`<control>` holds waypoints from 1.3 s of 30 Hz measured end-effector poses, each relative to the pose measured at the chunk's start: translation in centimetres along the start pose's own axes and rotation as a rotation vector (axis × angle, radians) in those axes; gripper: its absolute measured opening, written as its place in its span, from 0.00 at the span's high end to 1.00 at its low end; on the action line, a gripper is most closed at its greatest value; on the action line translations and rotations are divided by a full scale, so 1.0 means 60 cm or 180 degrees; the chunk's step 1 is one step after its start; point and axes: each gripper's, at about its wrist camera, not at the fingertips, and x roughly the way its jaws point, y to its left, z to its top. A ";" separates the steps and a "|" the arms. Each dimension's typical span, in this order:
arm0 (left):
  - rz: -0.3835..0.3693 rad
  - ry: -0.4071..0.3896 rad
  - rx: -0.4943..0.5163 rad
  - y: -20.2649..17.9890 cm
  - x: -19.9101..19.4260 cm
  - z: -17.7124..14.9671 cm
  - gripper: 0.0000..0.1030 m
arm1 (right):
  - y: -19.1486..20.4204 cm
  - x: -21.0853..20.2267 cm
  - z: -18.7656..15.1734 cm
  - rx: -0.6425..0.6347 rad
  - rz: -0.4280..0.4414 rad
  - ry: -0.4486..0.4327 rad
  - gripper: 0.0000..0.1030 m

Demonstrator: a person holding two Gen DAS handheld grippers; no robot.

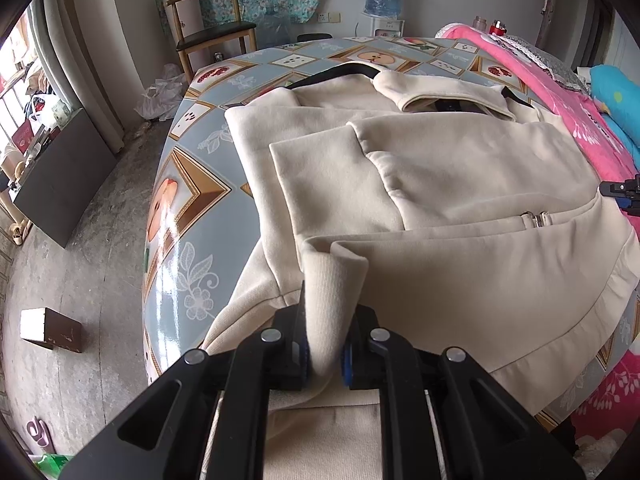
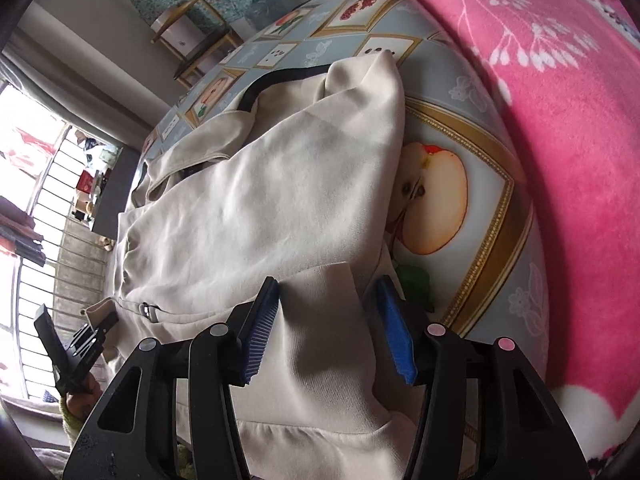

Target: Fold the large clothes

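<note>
While left gripper (image 1: 325, 354) pinches cuff (image 1: 334, 280), right gripper (image 2: 330, 328) seemingly straddles jacket (image 2: 260, 208)

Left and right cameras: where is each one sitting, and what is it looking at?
Left wrist: sits on the left gripper, looking down along its fingers, which pinch the cream jacket's ribbed cuff; the right gripper peeks in at the edge.
Right wrist: sits on the right gripper, jaws apart around the jacket's hem; the left gripper and a hand show.
Shared: jacket, fruit-print tablecloth, pink blanket, wooden chair.
</note>
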 end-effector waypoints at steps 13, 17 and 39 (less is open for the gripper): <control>-0.0048 -0.0008 -0.0004 0.004 0.002 0.000 0.89 | -0.032 0.001 0.015 0.0092 0.0525 0.0528 0.49; -0.0063 -0.0008 -0.0003 0.005 0.001 0.000 0.89 | -0.045 0.007 0.014 0.0235 0.0762 0.0604 0.48; -0.0069 -0.0002 0.0035 0.004 0.003 0.000 0.89 | -0.016 -0.041 -0.003 -0.0092 0.0554 0.0044 0.84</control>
